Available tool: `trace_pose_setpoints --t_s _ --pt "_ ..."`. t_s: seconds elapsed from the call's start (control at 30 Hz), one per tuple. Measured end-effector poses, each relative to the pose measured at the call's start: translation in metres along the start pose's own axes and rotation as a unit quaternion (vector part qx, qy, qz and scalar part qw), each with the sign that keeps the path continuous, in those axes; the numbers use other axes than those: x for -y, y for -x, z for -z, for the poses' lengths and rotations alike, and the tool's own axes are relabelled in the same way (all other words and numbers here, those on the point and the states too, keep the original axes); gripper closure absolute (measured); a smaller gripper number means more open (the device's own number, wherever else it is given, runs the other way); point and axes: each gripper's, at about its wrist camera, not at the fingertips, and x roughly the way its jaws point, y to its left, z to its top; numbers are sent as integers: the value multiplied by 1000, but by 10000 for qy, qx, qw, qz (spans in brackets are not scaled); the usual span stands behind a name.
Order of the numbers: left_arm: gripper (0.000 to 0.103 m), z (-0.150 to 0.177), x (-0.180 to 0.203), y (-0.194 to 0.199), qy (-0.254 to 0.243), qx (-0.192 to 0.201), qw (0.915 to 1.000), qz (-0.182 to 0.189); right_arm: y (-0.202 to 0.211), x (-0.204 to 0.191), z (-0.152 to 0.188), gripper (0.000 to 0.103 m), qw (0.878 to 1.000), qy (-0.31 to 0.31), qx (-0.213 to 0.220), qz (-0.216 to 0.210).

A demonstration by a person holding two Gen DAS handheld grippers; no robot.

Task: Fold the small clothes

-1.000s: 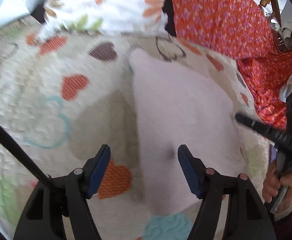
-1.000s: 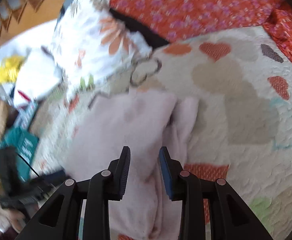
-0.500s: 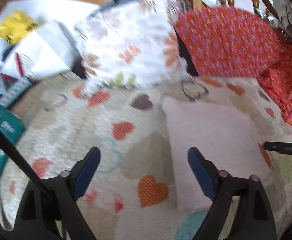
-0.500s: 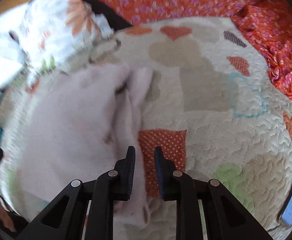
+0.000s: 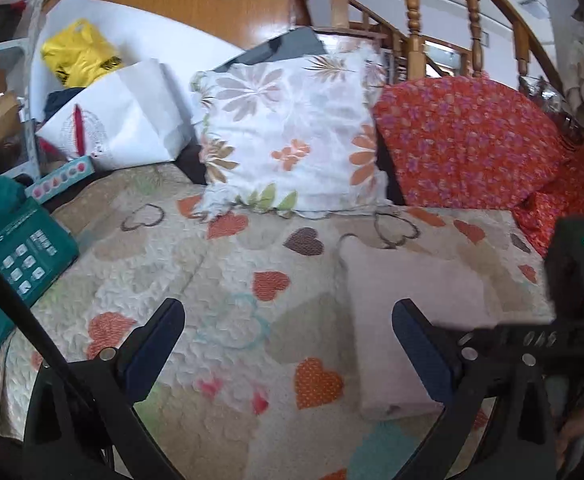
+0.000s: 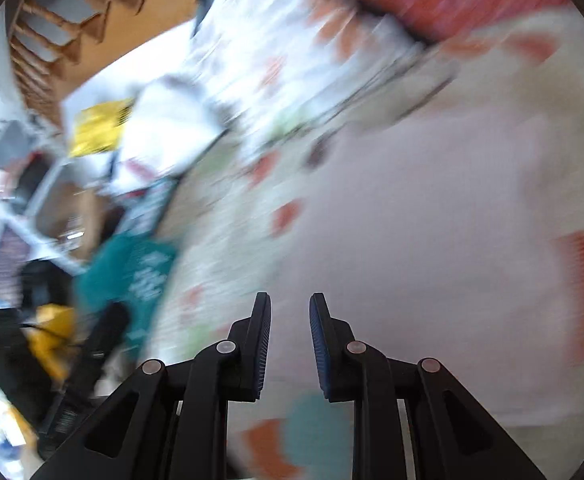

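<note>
Fold looks done: pale pink folded garment [image 5: 416,300] lies flat on the heart-print quilt [image 5: 220,280], left hand-held gripper [image 5: 288,340] jaws opening wide and empty, right hand-held gripper [image 6: 290,344] narrow-gapped holding nothing, so next I'd fetch another piece

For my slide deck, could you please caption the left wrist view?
Left gripper opening, empty, above heart-print quilt beside folded pale pink garment.

Bright daylight; right view motion-smeared, left sharp; fisheye-bent edges.
</note>
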Motion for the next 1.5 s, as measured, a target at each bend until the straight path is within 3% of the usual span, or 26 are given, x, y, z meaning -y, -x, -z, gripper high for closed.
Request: trace_pose_setpoints --t_s 0.03,0.13,0.23,0.33,0.47,0.53,0.57,0.63,0.73,0.8,0.87,0.9,1.27,1.5 --pt "0 2 -1 0 -15 43 10000 -71 -16 1 3 81 9998 -51 -202 -80" --pt "0 3 -4 2 -115 282 9987 -399 -51 18 20 81 9969 -276 -705 220" --pt "0 3 -4 7 -180 527 9966 -612 -48 16 26 81 9960 -133 -852 249" --pt "0 1 -1 14 -221 751 9950 -618 -20 3 24 79 9974 271 -527 418" --pt "0 3 8 25 -172 1072 9934 -361 12 9 20 76 9934 422 67 1066" --pt "0 6 14 29 -189 1121 9933 -186 25 21 16 71 9856 329 204 1644" --pt "0 6 18 30 -235 1065 9940 -118 30 29 16 66 9728 261 203 2295" --pt "0 7 26 28 -363 869 9955 43 39 44 17 66 9567 88 168 2903" --pt "0 12 34 23 -420 635 9969 199 65 60 22 66 9563 -359 174 2896" --pt "0 17 38 15 -467 424 9976 281 81 55 26 66 9516 -249 255 3053" --pt "0 21 42 8 -521 222 9978 347 91 49 31 49 9395 10 387 3404" --pt "0 24 44 3 -551 112 9977 369 95 46 33 48 9330 160 456 3566" --pt "0 53 69 -44 -853 -1001 9903 454 99 51 20 48 9288 146 629 3648" --pt "0 60 65 -63 -800 -1502 9848 360 80 33 20 43 9140 695 642 3945"
